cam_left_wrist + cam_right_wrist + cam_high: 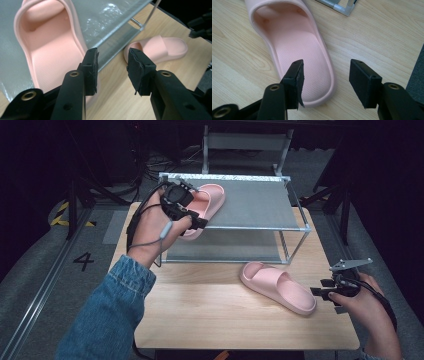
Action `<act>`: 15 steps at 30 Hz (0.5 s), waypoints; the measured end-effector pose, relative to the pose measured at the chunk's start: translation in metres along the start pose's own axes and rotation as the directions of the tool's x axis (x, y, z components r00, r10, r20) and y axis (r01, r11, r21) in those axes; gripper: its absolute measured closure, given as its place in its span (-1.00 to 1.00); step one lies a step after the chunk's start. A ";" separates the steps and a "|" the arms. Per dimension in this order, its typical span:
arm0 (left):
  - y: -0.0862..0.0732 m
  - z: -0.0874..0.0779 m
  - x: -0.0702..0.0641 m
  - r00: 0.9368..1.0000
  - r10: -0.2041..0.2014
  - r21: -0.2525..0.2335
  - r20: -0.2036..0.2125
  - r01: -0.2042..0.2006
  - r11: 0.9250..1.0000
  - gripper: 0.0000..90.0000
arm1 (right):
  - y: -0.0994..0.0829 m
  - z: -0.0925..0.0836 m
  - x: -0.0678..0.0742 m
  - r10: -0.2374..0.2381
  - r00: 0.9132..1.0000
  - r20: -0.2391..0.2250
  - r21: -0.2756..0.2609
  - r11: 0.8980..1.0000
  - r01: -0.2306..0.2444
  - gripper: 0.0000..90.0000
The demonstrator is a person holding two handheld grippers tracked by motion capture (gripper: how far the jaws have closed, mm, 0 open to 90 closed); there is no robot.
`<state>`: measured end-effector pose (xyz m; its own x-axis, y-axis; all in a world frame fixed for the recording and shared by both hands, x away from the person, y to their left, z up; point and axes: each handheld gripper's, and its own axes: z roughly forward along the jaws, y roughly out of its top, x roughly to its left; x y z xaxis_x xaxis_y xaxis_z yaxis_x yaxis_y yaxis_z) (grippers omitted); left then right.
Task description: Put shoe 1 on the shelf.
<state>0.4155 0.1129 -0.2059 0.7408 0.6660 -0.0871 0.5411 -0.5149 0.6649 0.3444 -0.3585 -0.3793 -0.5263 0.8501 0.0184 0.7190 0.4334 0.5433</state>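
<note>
Left gripper (112,71) up at the front left corner of the rack (295,205), jaws apart with nothing between them. One pad (91,67) right against the heel edge of the slipper on the shelf (202,207), maybe touching, hard to say; other pad out over bare table. Looks like just let go or about to nudge. That slipper parked on the rack's top shelf, left end, heel poking out past the front rail, so probably needs a push further in. Guessing the point here is shoes going up on the rack, pair side by side.

Right gripper (325,82) also wide open and empty, low at the right front of the rack, hovering by the heel of the second slipper (277,287). Left jaw over the footbed, right jaw outside the rim, so lined up to pinch the side wall. That slipper flat on the table (200,320), just in front of the rack's lower right corner, toe towards it.
</note>
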 end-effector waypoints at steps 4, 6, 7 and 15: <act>-0.015 -0.010 -0.002 0.999 0.022 -0.015 0.031 -0.021 1.000 0.40 | 0.000 0.002 0.000 -0.007 1.000 -0.003 -0.004 1.000 0.007 0.02; -0.022 -0.013 -0.002 0.998 0.035 -0.017 0.043 -0.034 0.999 0.43 | 0.001 0.002 0.002 -0.014 1.000 -0.025 -0.008 1.000 0.014 0.02; -0.027 -0.014 -0.003 0.998 0.045 -0.019 0.048 -0.044 0.999 0.45 | 0.001 0.002 0.003 -0.017 0.999 -0.036 -0.012 1.000 0.016 0.02; -0.058 -0.019 -0.003 0.992 0.070 -0.066 0.109 -0.063 0.996 0.57 | 0.004 0.001 0.009 -0.038 0.999 -0.037 -0.009 0.999 0.037 0.01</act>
<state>0.3739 0.1512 -0.2303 0.8161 0.5652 -0.1205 0.4655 -0.5195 0.7165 0.3425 -0.3489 -0.3779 -0.5694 0.8215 0.0289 0.6946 0.4621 0.5513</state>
